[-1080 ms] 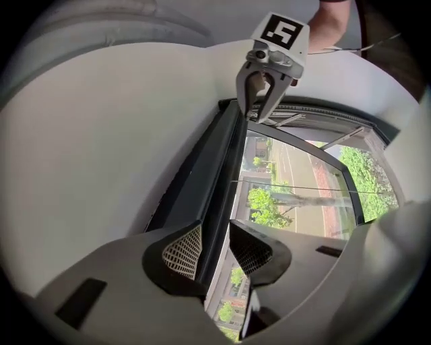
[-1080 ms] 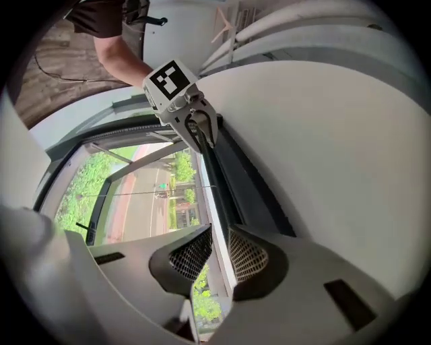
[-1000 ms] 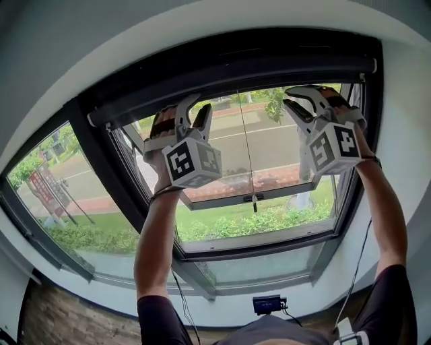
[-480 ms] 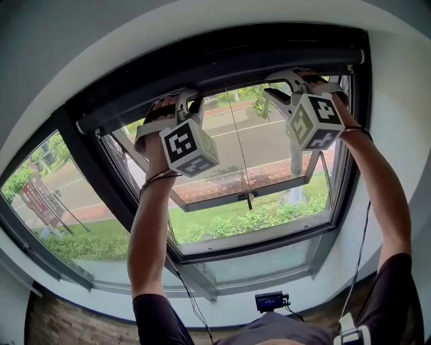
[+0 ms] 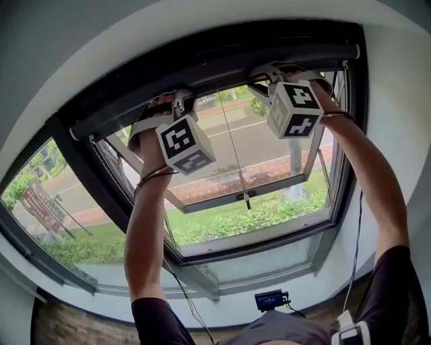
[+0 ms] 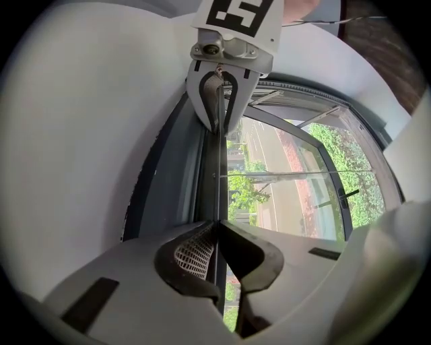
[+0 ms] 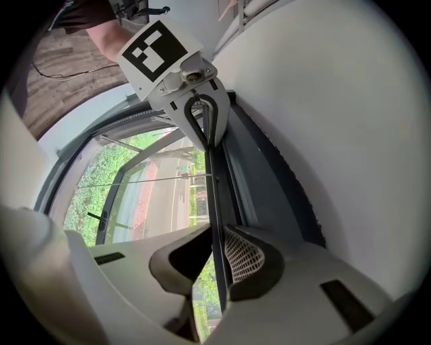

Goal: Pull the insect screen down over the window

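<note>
The insect screen is rolled up; its dark pull bar (image 5: 219,77) runs along the top of the window under the housing. My left gripper (image 5: 180,100) is raised to the bar's left part. Its jaws are closing, and in the left gripper view (image 6: 217,224) the tips pinch the thin bar (image 6: 217,168). My right gripper (image 5: 259,75) is at the bar's right part. In the right gripper view (image 7: 215,232) its jaws straddle the bar (image 7: 213,175) with a small gap, open. A thin pull cord (image 5: 236,148) hangs from the bar's middle.
Behind the glass an opened sash (image 5: 269,185) tilts outward over grass and a road. The white curved wall (image 5: 202,20) closes in above the housing. A small black device (image 5: 269,301) with a cable sits on the sill below.
Both grippers rose from below the bar up to it. The left jaws went from open to pinching the bar; the right jaws kept their width.
</note>
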`<action>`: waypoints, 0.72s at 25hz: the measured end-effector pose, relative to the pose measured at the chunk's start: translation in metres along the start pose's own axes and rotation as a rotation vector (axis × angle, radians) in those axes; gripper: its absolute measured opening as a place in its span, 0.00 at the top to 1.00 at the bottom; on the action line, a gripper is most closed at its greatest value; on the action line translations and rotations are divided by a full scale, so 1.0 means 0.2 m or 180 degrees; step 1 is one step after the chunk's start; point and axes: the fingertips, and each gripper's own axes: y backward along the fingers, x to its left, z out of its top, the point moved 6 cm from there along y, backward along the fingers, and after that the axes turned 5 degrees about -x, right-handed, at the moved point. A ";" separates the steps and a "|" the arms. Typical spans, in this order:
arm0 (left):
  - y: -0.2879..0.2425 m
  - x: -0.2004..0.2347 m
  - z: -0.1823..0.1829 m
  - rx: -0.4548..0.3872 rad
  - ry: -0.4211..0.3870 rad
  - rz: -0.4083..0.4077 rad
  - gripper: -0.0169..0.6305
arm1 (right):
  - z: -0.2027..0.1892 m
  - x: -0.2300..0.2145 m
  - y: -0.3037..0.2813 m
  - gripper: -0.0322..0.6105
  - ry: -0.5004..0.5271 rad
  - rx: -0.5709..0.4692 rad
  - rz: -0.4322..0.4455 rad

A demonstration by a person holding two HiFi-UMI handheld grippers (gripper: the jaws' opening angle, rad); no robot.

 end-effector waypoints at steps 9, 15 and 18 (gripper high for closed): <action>0.00 0.00 0.00 -0.0012 -0.0065 0.0027 0.93 | 0.01 0.01 -0.01 0.91 0.0255 0.0208 -0.0024; 0.07 -0.06 0.00 -0.0009 0.0048 -0.0301 0.94 | 0.03 0.07 0.01 0.91 0.0258 0.0287 0.0348; 0.09 -0.14 -0.01 -0.0002 0.0005 -0.0473 0.94 | 0.03 0.15 0.03 0.91 0.0204 0.0287 0.0570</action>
